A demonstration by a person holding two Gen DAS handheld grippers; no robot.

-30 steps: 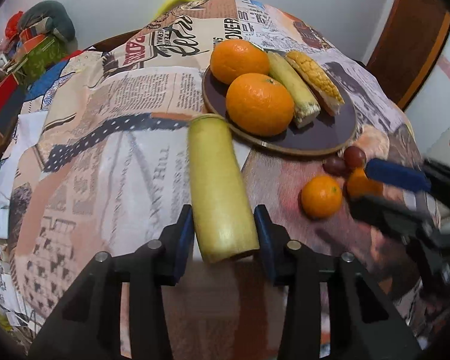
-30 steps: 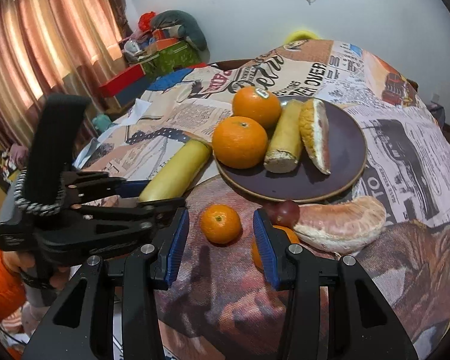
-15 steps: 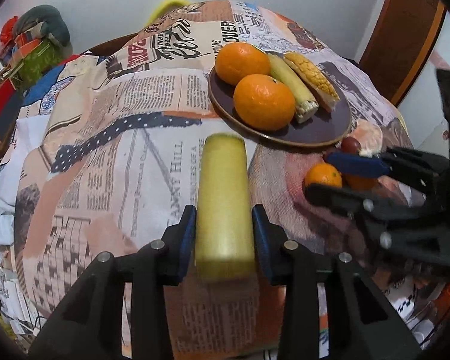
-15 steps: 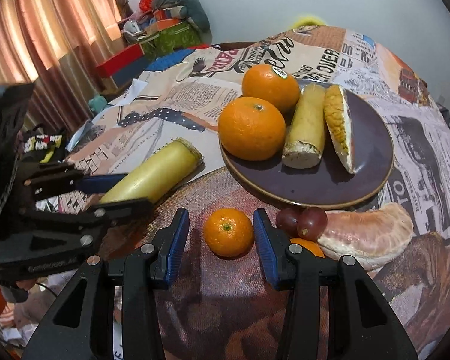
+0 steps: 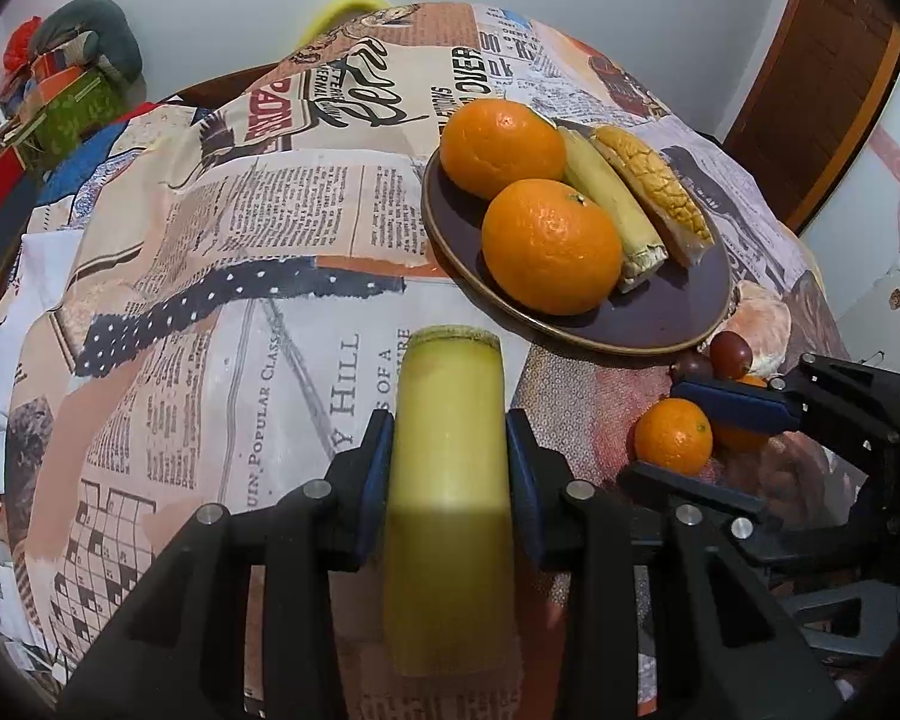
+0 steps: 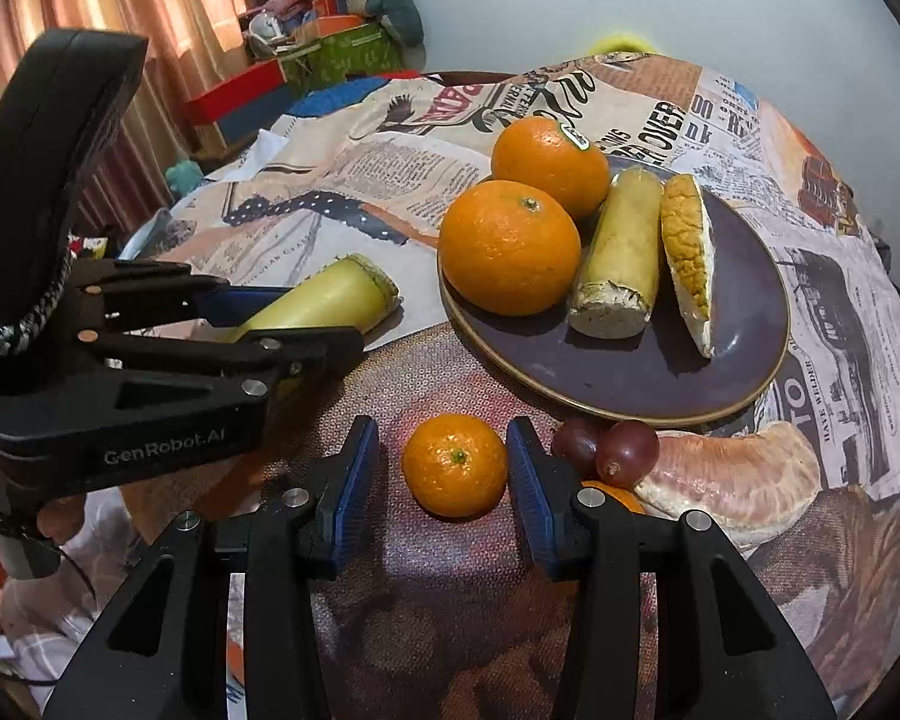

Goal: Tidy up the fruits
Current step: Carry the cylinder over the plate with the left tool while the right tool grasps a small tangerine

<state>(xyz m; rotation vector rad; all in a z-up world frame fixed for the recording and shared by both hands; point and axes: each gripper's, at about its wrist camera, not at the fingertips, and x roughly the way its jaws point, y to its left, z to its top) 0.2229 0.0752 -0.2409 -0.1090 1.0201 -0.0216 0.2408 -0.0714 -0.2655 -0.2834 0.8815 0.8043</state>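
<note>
open hand-held gripper (image 6: 444,474), mandarin (image 6: 455,464) between

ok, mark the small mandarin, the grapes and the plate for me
small mandarin (image 6: 455,464), right wrist view, middle of its peel.
grapes (image 6: 627,450), right wrist view, the nearer grape's skin.
plate (image 6: 744,276), right wrist view, bare patch right of the food.

Home: curtains (image 6: 108,30), cluttered belongings (image 6: 330,42)
</note>
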